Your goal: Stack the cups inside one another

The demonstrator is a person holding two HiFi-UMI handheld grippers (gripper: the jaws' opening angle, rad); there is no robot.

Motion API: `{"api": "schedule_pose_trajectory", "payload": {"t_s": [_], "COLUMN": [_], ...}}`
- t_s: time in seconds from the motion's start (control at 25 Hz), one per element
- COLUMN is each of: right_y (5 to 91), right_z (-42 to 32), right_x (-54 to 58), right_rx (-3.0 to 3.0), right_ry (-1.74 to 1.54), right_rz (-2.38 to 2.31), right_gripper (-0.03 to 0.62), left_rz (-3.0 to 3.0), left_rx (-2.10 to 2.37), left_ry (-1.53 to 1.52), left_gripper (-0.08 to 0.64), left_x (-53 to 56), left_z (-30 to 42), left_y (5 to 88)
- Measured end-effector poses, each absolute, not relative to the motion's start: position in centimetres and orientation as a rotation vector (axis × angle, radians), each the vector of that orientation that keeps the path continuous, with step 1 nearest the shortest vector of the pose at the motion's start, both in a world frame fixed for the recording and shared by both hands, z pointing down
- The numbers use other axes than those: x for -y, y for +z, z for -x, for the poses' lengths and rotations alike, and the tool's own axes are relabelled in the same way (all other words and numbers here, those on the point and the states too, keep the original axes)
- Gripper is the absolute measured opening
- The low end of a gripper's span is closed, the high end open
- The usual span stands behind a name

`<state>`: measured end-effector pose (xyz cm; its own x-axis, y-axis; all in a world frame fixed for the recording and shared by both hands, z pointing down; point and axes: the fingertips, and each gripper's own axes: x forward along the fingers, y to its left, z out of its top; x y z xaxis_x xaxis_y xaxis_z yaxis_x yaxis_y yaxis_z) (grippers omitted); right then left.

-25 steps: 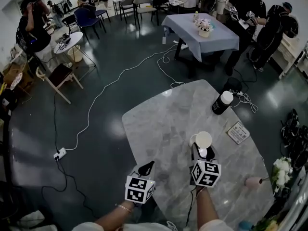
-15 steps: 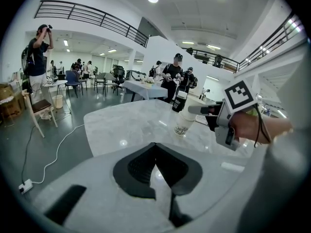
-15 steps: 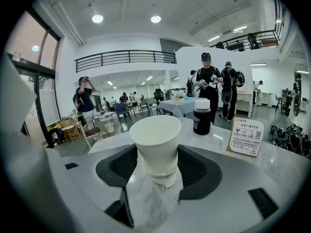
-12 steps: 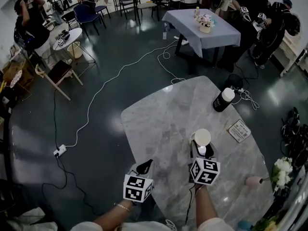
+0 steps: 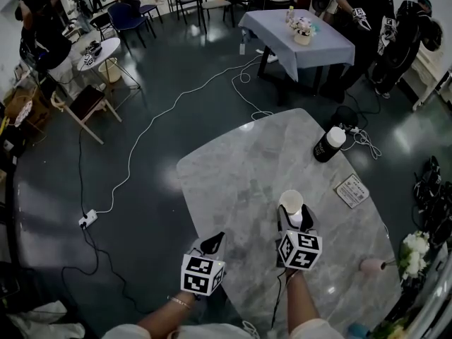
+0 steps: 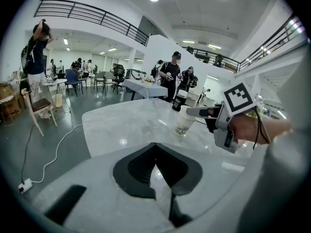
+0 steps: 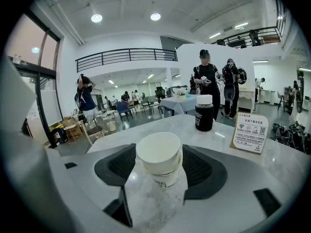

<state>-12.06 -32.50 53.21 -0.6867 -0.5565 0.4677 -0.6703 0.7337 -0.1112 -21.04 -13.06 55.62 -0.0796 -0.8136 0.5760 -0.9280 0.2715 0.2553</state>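
Observation:
A stack of white paper cups, nested one inside another, stands upright on the marble table. My right gripper reaches it from the near side. The cup stack sits between the two black pads, and the jaws are opening with a thin gap on each side. My left gripper hovers at the table's near left edge, shut, with nothing in it. In the left gripper view its pads meet at the tip, and beyond them stand the cup stack and the right gripper.
A black bottle with a white cap stands at the table's far right. A small sign card lies to the right of the cups. A pink vase and white flowers are at the near right edge. People, chairs and floor cables surround the table.
The right gripper's jaws have spread a little around the cup stack, which stays standing on the table. The left gripper has not moved.

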Motion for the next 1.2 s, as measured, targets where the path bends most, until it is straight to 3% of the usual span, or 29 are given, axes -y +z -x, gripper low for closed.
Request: {"api": "schedule_pose_trajectory", "payload": {"t_s": [0.96,1.2], "right_y": [50.9,49.9], "right_z": [10.1,9.4], "right_x": [32.6,32.2], "right_rx": [2.570,2.579], "right_ry": [0.433,0.420], "right_rz": [-1.054,-1.096], "right_gripper": [0.249,0.148], "left_rz": [-1.598,-1.616], "left_rx": [1.909,1.914], "left_ry": [0.230,0.226], "left_gripper": [0.000,0.000], "left_x": [13.1,13.0], "left_z": [20.4,20.3], "left_y": [54.6,54.0]}}
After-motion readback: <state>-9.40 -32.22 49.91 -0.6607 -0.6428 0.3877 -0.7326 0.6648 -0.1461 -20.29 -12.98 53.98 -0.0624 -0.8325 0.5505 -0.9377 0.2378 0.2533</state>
